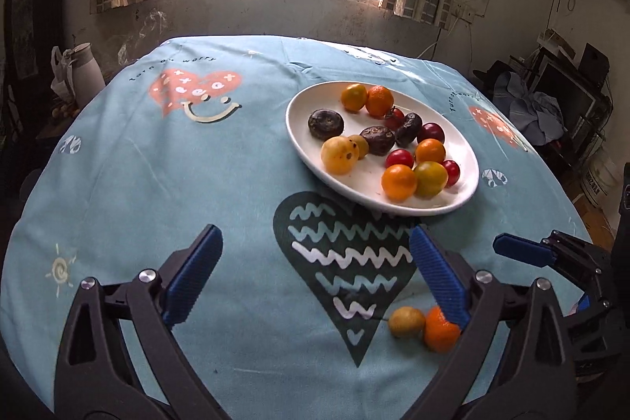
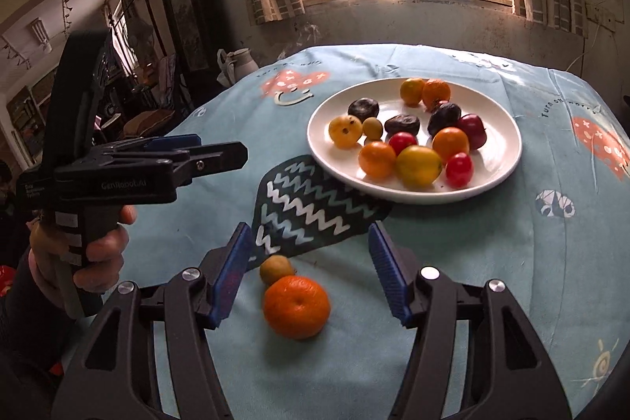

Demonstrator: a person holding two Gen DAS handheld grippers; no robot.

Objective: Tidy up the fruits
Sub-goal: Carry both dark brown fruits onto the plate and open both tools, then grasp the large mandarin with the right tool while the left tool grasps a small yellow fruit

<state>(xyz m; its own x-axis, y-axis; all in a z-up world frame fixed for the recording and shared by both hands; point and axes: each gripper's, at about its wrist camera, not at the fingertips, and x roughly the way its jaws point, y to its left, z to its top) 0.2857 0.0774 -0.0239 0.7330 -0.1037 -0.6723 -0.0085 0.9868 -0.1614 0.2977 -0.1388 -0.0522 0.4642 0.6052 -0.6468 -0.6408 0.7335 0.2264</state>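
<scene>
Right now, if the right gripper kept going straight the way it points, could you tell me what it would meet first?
Most likely the orange mandarin, which lies on the tablecloth between the open jaws of the right gripper. A small yellow-green fruit sits just beyond it, touching it. Depth is hard to judge, so the gripper may pass above them.

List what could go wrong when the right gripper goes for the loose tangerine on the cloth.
1. The small yellow-green fruit sits right against the tangerine; closing the right gripper could knock it rolling across the tablecloth.
2. The plate is already crowded with round fruit near its front rim, so a dropped tangerine may push a cherry tomato over the edge.
</scene>
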